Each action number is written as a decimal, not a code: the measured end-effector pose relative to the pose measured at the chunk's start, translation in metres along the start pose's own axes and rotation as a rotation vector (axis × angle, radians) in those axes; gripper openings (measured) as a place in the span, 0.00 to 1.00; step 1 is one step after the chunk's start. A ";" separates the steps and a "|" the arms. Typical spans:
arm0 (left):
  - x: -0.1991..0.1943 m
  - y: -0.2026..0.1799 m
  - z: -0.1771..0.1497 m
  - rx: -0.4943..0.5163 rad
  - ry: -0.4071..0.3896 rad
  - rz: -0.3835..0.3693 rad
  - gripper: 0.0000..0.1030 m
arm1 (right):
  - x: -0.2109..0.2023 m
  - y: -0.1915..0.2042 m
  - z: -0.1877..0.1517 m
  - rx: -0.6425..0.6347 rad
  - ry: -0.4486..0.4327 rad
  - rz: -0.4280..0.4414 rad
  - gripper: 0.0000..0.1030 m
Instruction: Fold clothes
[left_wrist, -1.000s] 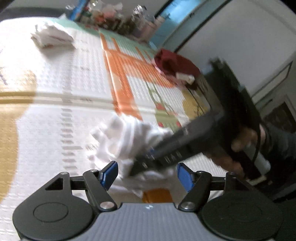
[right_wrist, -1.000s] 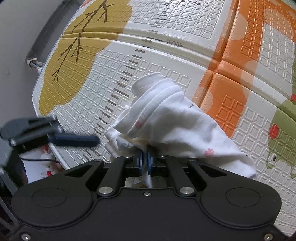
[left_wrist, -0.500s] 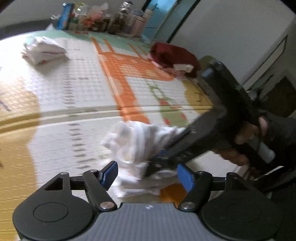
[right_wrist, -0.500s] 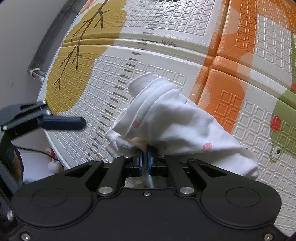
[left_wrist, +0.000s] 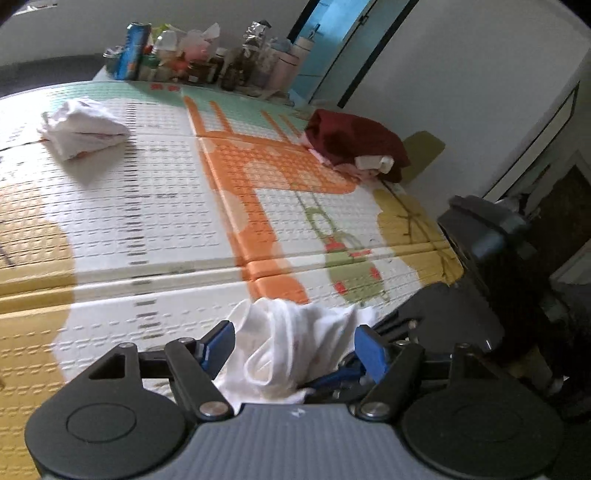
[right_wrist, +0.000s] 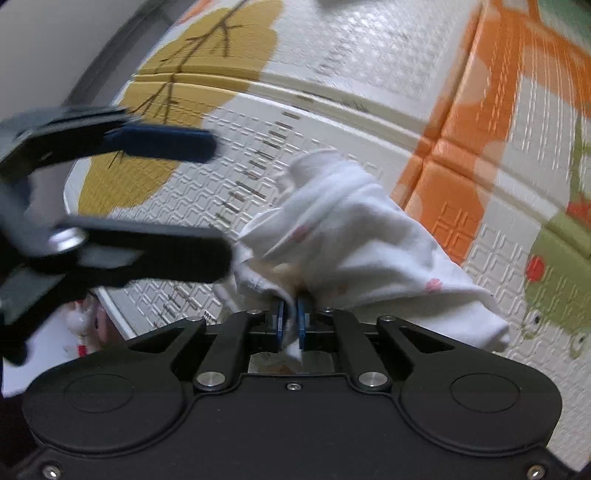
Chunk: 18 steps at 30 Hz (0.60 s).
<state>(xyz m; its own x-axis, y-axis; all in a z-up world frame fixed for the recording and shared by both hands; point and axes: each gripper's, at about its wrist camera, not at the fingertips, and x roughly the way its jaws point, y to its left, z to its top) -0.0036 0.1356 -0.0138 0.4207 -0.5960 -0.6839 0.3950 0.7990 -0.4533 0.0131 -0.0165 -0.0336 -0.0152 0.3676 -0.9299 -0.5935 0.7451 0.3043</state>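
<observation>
- Right gripper (right_wrist: 290, 319): jaws opening, only a narrow gap so far, a fold of the white garment (right_wrist: 354, 236) still between the blue pads.
- Left gripper (left_wrist: 291, 343): jaws wide apart, straddling the near end of the white garment (left_wrist: 291, 347), pads not pressing the cloth.
- White garment: bunched, pink-spotted, lying at the near edge of the play mat (left_wrist: 155, 192), by the orange band.
- Far left on the mat: second white bundle (left_wrist: 79, 127).
- Far right: dark red clothes (left_wrist: 354, 142).
</observation>
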 end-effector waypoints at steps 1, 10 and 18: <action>0.004 0.000 0.001 -0.006 0.005 0.002 0.72 | -0.002 0.002 -0.002 -0.017 -0.004 -0.006 0.07; 0.056 0.001 -0.005 0.034 0.176 0.188 0.72 | -0.005 -0.005 -0.015 0.023 -0.013 0.016 0.08; 0.057 0.005 -0.010 0.056 0.200 0.233 0.76 | -0.016 -0.017 -0.031 0.059 -0.005 0.037 0.08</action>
<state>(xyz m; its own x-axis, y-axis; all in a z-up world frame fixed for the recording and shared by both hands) 0.0138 0.1069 -0.0608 0.3383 -0.3658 -0.8670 0.3535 0.9033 -0.2432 -0.0013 -0.0527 -0.0303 -0.0320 0.3984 -0.9167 -0.5441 0.7624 0.3503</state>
